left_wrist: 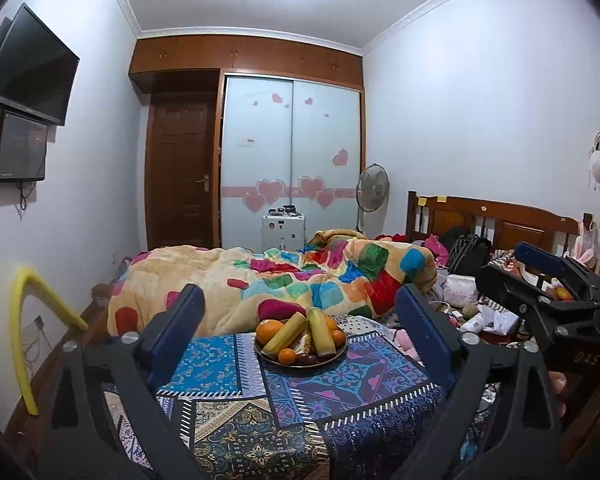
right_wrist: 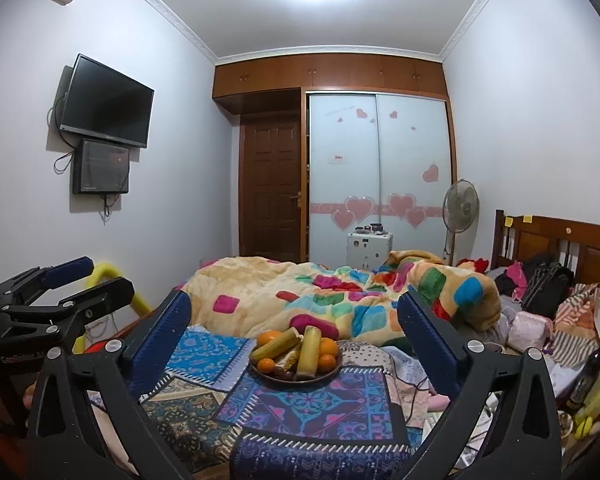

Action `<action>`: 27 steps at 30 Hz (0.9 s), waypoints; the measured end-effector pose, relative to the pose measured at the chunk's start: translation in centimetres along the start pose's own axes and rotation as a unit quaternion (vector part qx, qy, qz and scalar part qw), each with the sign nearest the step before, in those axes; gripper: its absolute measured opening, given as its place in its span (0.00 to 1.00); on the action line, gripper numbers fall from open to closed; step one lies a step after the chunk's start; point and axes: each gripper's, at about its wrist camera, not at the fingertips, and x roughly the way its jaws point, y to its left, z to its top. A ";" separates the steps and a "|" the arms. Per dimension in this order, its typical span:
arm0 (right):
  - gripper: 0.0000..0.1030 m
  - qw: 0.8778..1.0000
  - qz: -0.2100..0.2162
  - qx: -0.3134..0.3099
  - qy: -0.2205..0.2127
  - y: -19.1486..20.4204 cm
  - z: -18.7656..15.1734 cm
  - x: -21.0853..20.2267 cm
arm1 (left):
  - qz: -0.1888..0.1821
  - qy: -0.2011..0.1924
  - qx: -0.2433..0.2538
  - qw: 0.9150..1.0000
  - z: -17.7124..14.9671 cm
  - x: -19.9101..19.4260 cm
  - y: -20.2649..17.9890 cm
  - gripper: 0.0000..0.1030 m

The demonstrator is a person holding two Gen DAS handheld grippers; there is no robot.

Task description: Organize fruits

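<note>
The plate (left_wrist: 300, 362) of oranges (left_wrist: 270, 331) and long yellow-green pieces sits on the patterned cloth (left_wrist: 228, 364) (fruit already piled together). Left gripper (left_wrist: 300, 328) and right gripper (right_wrist: 294, 332) are spread wide, holding nothing. Any approach should be slow, from above.

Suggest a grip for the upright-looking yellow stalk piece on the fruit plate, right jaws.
Take the stalk piece across its upper half, which sticks up clear of the oranges. Come from above and in front with the right gripper, now open. Its lower end lies against other fruit on the plate.
</note>
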 end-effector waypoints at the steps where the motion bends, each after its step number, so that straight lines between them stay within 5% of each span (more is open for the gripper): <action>1: 1.00 1.000 0.000 0.000 0.000 0.1 0.0 -0.1 | 0.004 -0.003 0.000 1.000 -0.1 -0.1 0.0 1.00; 27: 1.00 1.000 -0.001 0.016 0.003 -0.3 -0.3 -0.5 | 0.008 -0.001 0.000 1.000 -0.5 -0.4 0.0 1.00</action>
